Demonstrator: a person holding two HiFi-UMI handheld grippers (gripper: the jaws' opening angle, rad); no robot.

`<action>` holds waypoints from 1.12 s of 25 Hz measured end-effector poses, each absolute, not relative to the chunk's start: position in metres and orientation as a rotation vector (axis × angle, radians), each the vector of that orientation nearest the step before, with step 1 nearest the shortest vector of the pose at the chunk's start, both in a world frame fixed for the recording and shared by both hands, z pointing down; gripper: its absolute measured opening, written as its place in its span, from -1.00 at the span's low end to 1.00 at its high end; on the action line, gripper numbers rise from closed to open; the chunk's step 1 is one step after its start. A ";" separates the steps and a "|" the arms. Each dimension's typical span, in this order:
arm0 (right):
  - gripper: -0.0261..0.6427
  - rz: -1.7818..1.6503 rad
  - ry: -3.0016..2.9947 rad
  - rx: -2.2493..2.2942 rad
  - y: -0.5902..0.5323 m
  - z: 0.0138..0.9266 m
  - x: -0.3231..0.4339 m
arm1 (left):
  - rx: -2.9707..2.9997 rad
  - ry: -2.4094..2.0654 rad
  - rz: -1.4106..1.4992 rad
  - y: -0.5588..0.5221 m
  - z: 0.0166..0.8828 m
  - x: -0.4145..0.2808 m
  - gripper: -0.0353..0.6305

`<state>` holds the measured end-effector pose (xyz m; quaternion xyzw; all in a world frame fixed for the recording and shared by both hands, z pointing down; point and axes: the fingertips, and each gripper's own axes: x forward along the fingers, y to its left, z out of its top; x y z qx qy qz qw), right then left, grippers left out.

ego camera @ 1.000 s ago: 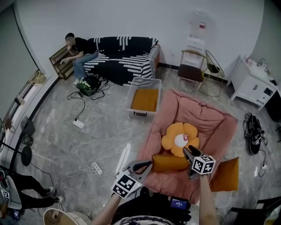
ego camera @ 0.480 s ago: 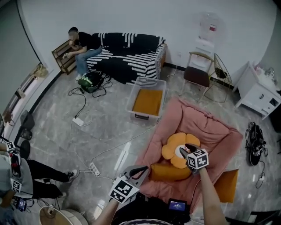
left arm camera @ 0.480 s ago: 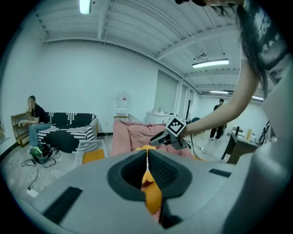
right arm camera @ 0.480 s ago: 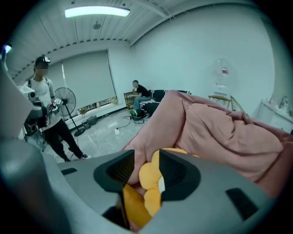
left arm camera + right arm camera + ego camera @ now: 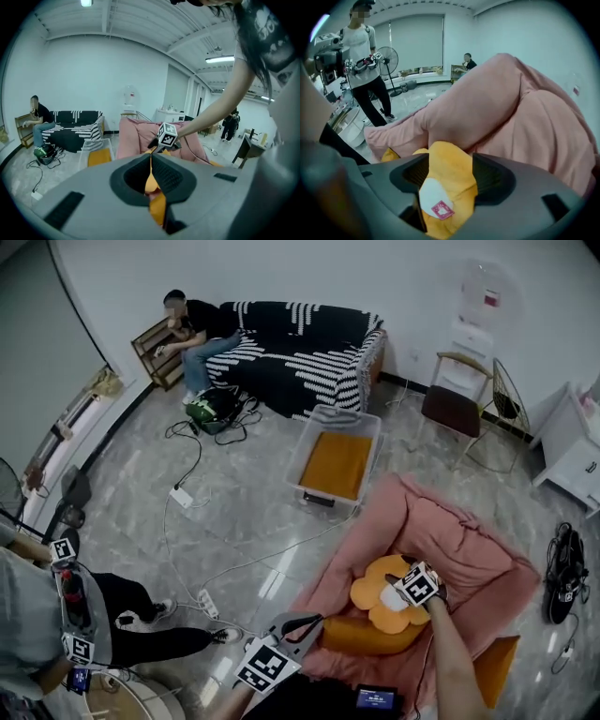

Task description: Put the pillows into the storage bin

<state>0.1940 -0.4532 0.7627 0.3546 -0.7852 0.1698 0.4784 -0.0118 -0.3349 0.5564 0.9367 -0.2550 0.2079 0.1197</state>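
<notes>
My right fingers (image 5: 497, 180) have just spread wide around the flower pillow (image 5: 449, 171); my left fingers (image 5: 174, 176) sit closed beside the orange pillow (image 5: 367, 639).

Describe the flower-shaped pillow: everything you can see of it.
The yellow flower-shaped plush pillow has rounded soft petals, a white round centre and a small pink tag. It lies flat on the pink padded lounger, its near edge against the orange bolster pillow. The right gripper points down onto it; its jaws have just been opening and stand apart, a petal and the white centre between them.
</notes>
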 end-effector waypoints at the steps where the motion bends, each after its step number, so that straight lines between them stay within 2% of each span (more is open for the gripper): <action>1: -0.03 0.408 -1.900 0.829 -0.457 0.774 0.194 | 2.734 -0.746 0.616 -0.338 0.558 -0.010 -0.86; 5: -0.02 0.406 -1.820 0.764 -0.462 0.808 0.201 | 2.723 -0.732 0.638 -0.344 0.564 -0.001 -0.86; 9: -0.50 0.489 -1.807 0.828 -0.459 0.812 0.198 | 2.721 -0.728 0.680 -0.345 0.568 -0.005 -0.86; 12: -0.70 0.607 -1.828 0.909 -0.446 0.806 0.197 | 2.728 -0.724 0.690 -0.341 0.567 -0.008 -0.86; 21: -0.78 0.593 -1.911 1.196 -0.408 0.714 0.187 | 2.824 -0.640 0.639 -0.325 0.548 -0.023 -0.86; 28: -0.79 0.707 -1.977 1.609 -0.339 0.633 0.182 | 2.951 -0.456 0.597 -0.277 0.531 -0.032 -0.86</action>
